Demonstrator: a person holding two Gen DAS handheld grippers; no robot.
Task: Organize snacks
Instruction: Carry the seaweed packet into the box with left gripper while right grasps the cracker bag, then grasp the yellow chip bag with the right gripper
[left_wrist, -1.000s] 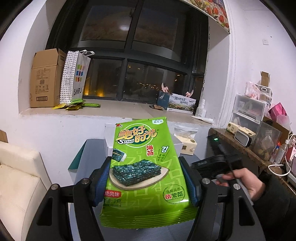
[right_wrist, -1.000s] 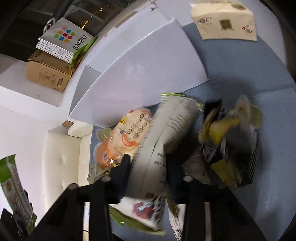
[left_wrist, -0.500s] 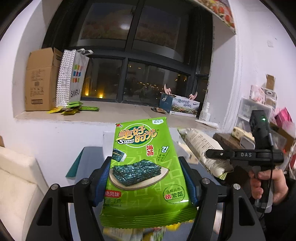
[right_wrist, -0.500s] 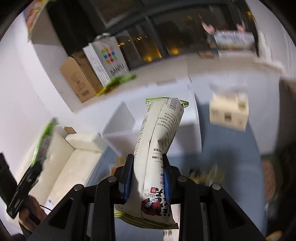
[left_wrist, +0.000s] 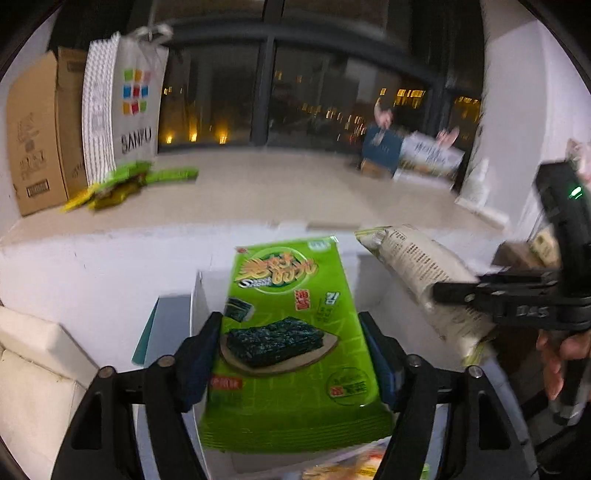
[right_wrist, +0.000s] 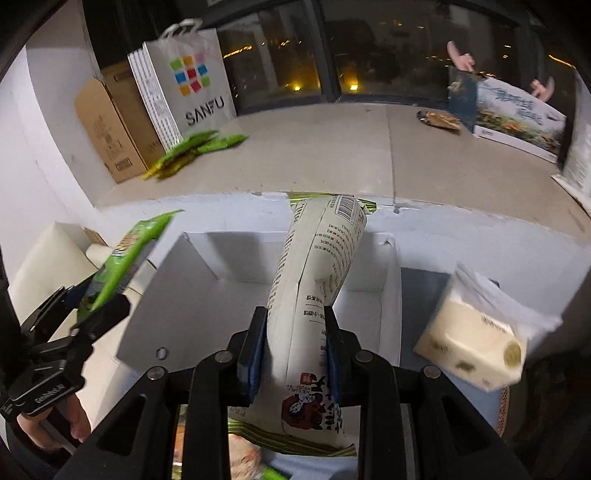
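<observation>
- The green seaweed packet (left_wrist: 295, 343) between my left claw's (left_wrist: 291, 354) opening jaws is glossy plastic film, catching the light.
- The pale snack bag (right_wrist: 314, 295), pinched in my right claw (right_wrist: 293, 354), looks like smooth matt film, creased where the pads press.
- My claw arms are matt black plastic; the pads (right_wrist: 253, 354) look blue and rubbery.
- The white box (right_wrist: 221, 266) is matt card.
- The tissue pack (right_wrist: 476, 332) wears soft, faintly shiny wrap.
- The carton (right_wrist: 107, 129) at the sill's left end is plain brown cardboard.

On the windowsill (right_wrist: 369, 147), a cardboard box (right_wrist: 107, 129) stands at ten o'clock, touching a white SANFU bag (right_wrist: 184, 85). A printed flat box (right_wrist: 517, 114) lies at two o'clock — a tissue pack (right_wrist: 476, 332) sits at four.
</observation>
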